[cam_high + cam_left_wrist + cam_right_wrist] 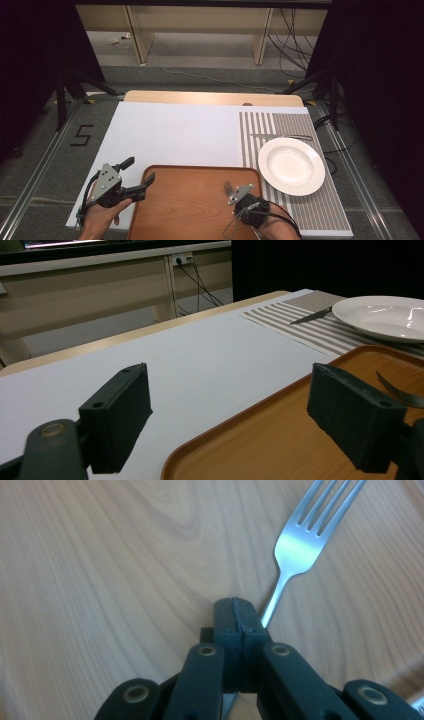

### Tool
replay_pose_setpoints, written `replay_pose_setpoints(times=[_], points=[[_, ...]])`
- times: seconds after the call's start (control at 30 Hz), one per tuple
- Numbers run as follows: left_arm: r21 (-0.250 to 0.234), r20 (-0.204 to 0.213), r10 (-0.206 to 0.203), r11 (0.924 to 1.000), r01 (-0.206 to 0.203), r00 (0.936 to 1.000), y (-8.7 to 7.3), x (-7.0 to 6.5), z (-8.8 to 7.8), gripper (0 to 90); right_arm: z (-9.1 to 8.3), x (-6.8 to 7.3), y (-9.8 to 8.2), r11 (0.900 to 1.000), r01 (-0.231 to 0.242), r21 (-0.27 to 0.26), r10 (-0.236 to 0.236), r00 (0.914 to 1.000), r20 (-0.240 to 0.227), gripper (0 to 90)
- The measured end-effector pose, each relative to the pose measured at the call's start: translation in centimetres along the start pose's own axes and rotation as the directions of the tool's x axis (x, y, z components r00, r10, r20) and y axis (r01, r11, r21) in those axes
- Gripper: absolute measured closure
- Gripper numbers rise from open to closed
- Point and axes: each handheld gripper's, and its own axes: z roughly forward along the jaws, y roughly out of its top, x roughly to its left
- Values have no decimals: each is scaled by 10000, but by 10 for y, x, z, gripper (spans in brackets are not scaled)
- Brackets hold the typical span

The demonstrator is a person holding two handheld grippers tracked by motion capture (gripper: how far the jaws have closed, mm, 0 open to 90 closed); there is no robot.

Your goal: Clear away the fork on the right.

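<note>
A metal fork (pixel 305 540) lies over the wooden tray (pixel 190 205), tines pointing away from me. My right gripper (pixel 240 615) is shut on its thin handle, which crosses under the closed jaws. In the high view that gripper (pixel 235 196) is at the tray's right side with the fork (pixel 229 188) just ahead of it. My left gripper (pixel 139 171) stands open at the tray's left edge, with nothing between its jaws. In the left gripper view the left gripper (pixel 227 390) straddles the tray's rim (pixel 240 425).
A white plate (pixel 291 166) rests on a striped placemat (pixel 320 210) to the right of the tray, with a knife (pixel 280 136) lying beyond it. A white sheet (pixel 175 135) covers the table's left and middle. Cables run on the floor behind.
</note>
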Motion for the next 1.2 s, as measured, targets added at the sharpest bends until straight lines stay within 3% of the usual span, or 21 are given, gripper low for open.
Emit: replay_pose_setpoints(times=[0.87,1.2], points=[[1,-28,-9,10000,9,10000,0,0,0,172,-8,-20,-21,9954,-951,139,949,9954,106,900],[0,-25,-19,10000,19,10000,0,0,0,172,-15,-25,-24,9921,-1154,-488,1157,9933,35,900]])
